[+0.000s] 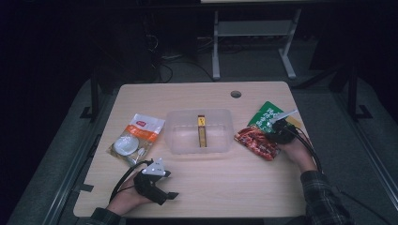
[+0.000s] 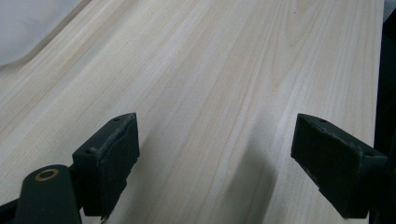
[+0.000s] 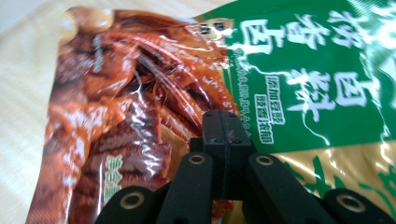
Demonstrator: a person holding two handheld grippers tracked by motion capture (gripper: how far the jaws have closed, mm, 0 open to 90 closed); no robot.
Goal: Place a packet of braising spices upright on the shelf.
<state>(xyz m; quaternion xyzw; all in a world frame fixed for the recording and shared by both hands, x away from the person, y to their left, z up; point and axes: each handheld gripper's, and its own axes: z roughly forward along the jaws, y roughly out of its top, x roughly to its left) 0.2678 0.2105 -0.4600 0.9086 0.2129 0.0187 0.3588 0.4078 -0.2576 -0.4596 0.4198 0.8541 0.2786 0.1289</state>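
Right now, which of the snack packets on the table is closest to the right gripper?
The red-brown packet, lying partly on the green packet. The right gripper sits over it with jaws shut; the white-and-orange packet lies far off, beyond the clear tub.

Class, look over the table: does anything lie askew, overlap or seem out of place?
The red glossy snack packet lies tilted, overlapping the green foil packet at the wooden table's right side, where the right gripper sits shut over both. Nothing looks spilled or torn.
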